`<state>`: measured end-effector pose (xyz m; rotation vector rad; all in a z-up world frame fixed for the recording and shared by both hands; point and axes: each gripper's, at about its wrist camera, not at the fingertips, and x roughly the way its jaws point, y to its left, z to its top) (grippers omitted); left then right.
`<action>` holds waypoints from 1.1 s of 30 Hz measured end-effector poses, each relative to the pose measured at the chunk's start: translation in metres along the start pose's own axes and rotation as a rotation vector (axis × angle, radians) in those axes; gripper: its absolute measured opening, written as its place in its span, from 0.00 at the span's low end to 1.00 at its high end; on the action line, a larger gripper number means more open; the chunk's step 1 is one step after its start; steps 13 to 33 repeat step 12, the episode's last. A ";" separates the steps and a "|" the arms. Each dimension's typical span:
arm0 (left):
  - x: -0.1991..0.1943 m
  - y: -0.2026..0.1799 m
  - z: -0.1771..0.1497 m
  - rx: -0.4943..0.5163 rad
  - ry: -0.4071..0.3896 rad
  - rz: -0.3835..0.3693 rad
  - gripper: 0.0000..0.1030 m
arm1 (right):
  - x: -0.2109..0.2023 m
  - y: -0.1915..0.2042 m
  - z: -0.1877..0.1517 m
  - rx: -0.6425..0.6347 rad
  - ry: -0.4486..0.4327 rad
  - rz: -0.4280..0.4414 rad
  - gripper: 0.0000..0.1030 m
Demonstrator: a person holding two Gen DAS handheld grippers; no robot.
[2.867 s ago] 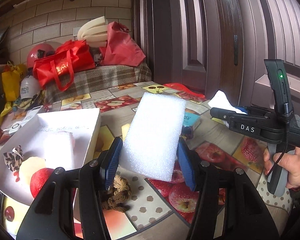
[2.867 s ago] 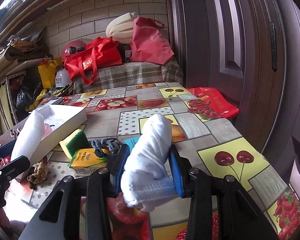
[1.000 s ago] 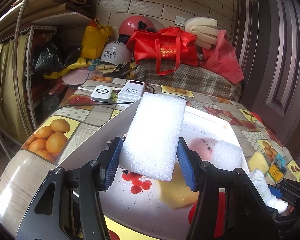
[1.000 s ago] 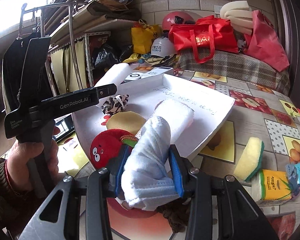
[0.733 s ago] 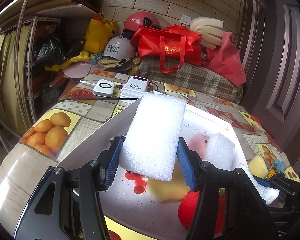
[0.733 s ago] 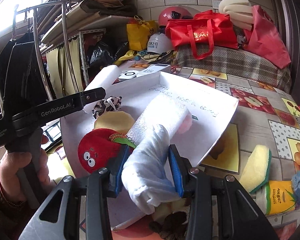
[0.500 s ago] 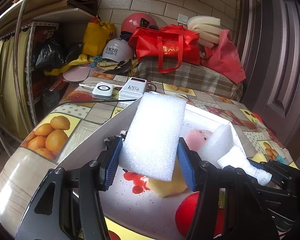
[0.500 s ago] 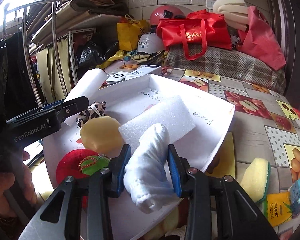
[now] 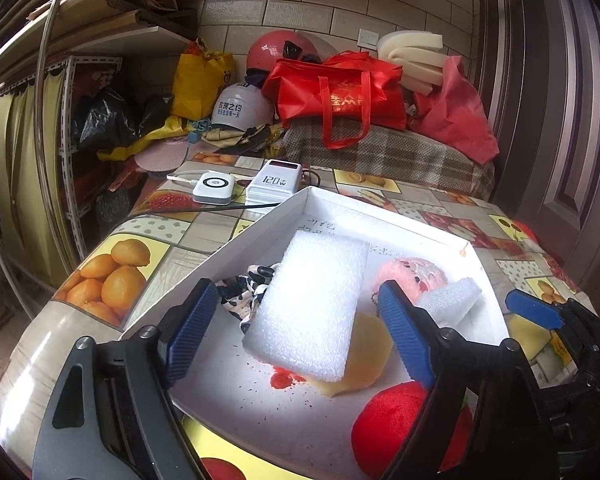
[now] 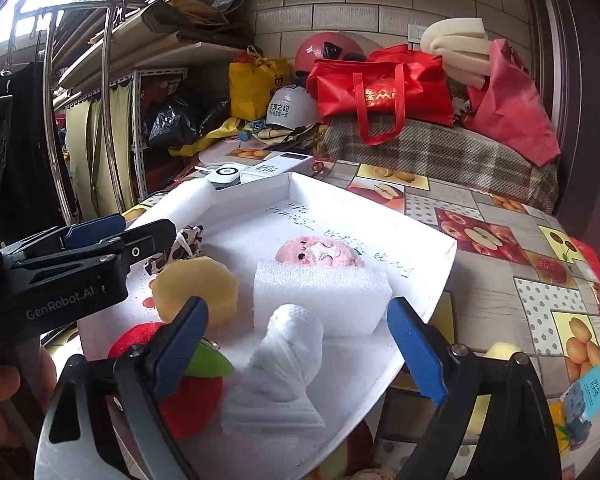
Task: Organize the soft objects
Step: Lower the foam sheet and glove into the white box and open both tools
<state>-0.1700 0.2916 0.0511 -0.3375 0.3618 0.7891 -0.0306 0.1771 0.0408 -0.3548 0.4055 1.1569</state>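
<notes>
Foam slab (image 9: pixel 312 308) lies in white box (image 9: pixel 260 220) w/ left gripper (image 9: pixel 300 332) jaws opening around it, pads off it; slab rests on scrunchie (image 9: pixel 240 292) & yellow sponge (image 9: pixel 368 360). Rolled white cloth (image 10: pixel 284 360) sits in box btwn right gripper (image 10: pixel 300 344) jaws, also opening, clear of it, touching small foam block (image 10: pixel 320 292). Box on table (image 10: pixel 500 280).

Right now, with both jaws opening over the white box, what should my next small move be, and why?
Probably back both grippers up and out of the white box. The foam slab and rolled white cloth lie loose between widening jaws, pads clear of them. Then the yellow sponge outside the box looks the likely next pick.
</notes>
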 end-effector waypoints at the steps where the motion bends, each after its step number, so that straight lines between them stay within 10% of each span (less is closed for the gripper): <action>1: -0.002 -0.001 0.000 0.003 -0.010 0.006 0.87 | 0.000 0.001 0.000 -0.003 -0.001 -0.003 0.89; 4: -0.005 -0.004 -0.001 0.019 -0.029 0.026 1.00 | 0.001 0.002 0.001 -0.012 -0.001 -0.017 0.99; 33: -0.017 -0.008 -0.002 0.035 -0.094 0.053 1.00 | -0.005 0.003 0.001 -0.015 -0.034 -0.049 1.00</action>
